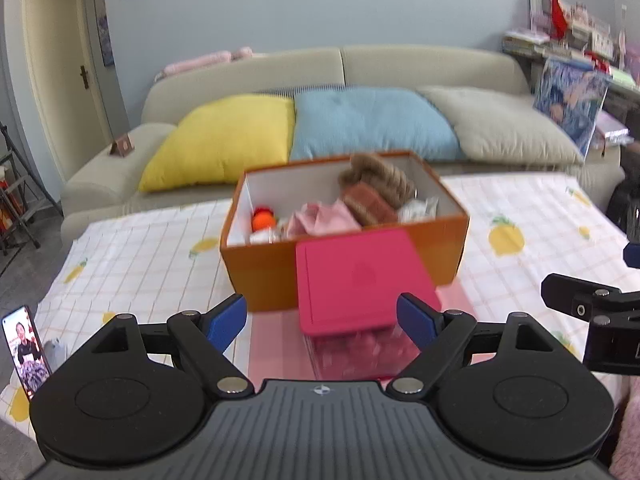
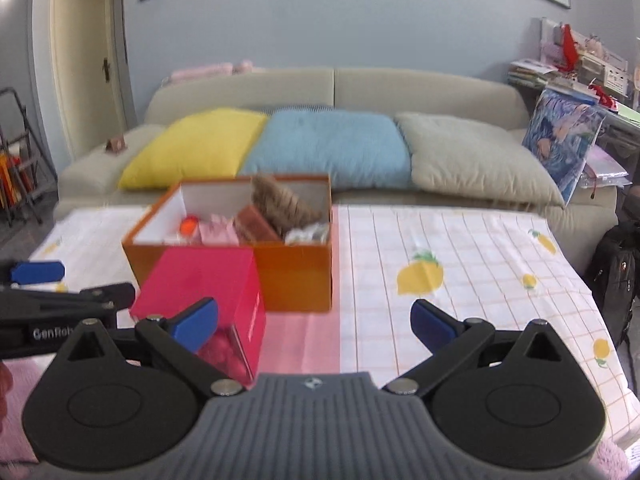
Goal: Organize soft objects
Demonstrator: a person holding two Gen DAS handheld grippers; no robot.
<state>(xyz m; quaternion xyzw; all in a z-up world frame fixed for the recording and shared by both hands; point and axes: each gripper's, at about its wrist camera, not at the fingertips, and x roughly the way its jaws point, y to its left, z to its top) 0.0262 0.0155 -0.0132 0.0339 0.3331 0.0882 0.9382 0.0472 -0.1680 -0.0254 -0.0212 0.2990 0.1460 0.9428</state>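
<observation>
An orange box (image 1: 264,276) stands on the checked tablecloth and holds soft things: a brown plush (image 1: 376,180), a pink cloth (image 1: 324,218) and an orange ball (image 1: 263,218). A closed pink-lidded box (image 1: 356,276) stands in front of it. My left gripper (image 1: 322,322) is open, its fingers apart on either side of the pink box, not touching it. In the right wrist view the orange box (image 2: 296,280) and pink box (image 2: 200,280) lie to the left. My right gripper (image 2: 314,324) is open and empty over the cloth.
A beige sofa (image 1: 420,64) behind the table carries yellow (image 1: 224,140), blue (image 1: 368,124) and beige (image 1: 504,124) cushions. A phone (image 1: 24,352) stands at the table's left front corner. A cluttered shelf (image 2: 580,68) is at the right, a black bag (image 2: 616,272) on the floor.
</observation>
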